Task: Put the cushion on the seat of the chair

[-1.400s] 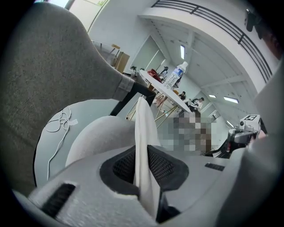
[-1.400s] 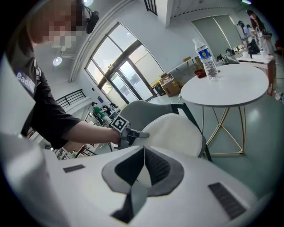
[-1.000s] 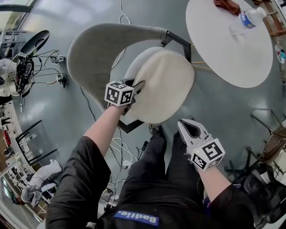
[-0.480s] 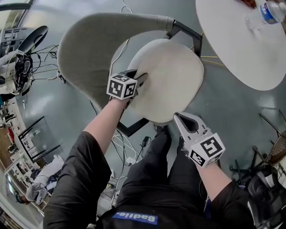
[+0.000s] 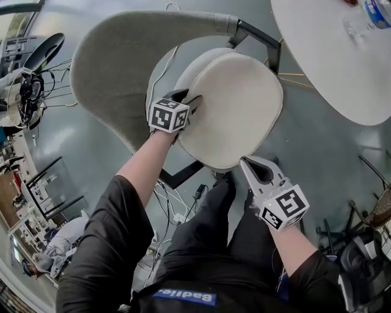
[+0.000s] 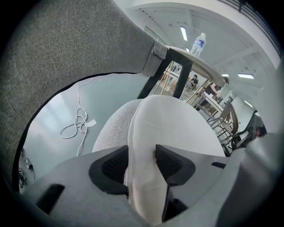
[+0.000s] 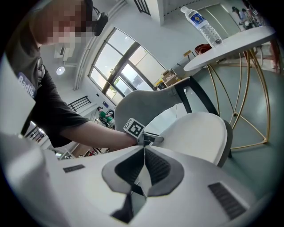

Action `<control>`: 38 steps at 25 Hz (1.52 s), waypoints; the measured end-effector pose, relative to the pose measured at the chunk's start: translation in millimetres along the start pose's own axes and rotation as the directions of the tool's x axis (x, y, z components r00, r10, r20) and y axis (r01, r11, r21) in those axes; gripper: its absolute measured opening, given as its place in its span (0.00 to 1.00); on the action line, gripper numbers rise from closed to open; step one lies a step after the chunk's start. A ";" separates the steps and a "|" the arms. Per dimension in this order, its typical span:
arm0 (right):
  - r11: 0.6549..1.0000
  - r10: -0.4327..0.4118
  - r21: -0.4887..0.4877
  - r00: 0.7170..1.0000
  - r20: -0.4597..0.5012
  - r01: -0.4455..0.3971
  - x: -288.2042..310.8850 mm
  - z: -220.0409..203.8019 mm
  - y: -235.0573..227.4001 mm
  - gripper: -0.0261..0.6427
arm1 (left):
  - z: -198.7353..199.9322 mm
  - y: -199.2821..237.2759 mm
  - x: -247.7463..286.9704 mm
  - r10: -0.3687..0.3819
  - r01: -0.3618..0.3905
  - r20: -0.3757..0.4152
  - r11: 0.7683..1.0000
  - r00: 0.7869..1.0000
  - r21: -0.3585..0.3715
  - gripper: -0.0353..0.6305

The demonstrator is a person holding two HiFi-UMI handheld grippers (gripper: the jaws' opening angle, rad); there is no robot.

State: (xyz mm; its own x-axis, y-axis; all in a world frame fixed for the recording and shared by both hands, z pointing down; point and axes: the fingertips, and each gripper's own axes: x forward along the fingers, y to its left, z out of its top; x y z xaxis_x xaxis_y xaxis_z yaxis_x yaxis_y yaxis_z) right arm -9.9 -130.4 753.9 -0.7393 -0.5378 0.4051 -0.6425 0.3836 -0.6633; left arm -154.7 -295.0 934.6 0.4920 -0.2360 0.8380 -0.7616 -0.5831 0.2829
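**Cushion down on the seat, left jaws letting go**

The cream cushion (image 5: 235,110) lies flat on the chair seat (image 5: 183,70) and covers nearly all of it. Only 1 grey sliver of seat shows, along the side nearest the curved grey backrest (image 5: 116,67).

The left gripper (image 5: 190,101) sits at the cushion's backrest-side edge. Its 2 jaws are opening with that edge between them. In the left gripper view (image 6: 142,162) the pads (image 6: 171,163) stand close on either side of the fabric, and whether they still press it is hard to make out.

The right gripper (image 5: 253,166) hangs just off the cushion's near edge, above the person's black trousers (image 5: 208,244). Its jaws are closed together on nothing, as the right gripper view (image 7: 144,153) shows.

Against the head view 1 second ago, the cushion sits lower and squarer over the seat, and less grey shows past its rim. Both grippers have come down a little with it. The left one holds the same spot on the edge.

The round white table (image 5: 330,61) has slid toward the upper right corner. The water bottle (image 5: 374,13) on it is now cut off by the frame. The cushion and the person's arm hide most of the chair's black frame (image 5: 183,174). A loose white cable (image 6: 80,126) lies on the floor beyond the seat.
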 end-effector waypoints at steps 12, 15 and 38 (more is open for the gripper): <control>1.000 -0.014 -0.024 1.000 -0.011 0.013 -23.2 -3.0 7.7 0.08 | 8.8 -3.2 -12.0 0.065 -0.065 -0.002 0.995 0.998 0.073 0.36; 0.999 -0.008 -0.044 1.000 -0.011 0.007 -31.4 7.6 22.2 0.08 | 21.5 -11.6 -28.2 0.060 -0.062 0.024 0.996 0.998 0.069 0.36; 0.979 0.040 -0.200 0.999 0.019 -0.035 -110.9 100.0 153.3 0.08 | 47.6 -115.6 -208.8 0.069 -0.055 0.195 0.996 0.978 -0.072 0.35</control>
State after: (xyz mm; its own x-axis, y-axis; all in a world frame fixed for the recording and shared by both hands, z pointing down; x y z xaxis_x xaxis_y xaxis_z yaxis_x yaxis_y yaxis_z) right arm -6.2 -87.1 544.3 -0.7604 -0.5366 0.3659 -0.6432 0.5445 -0.5383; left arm -149.3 -215.4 704.7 0.5115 -0.4227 0.7481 -0.8159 -0.5120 0.2686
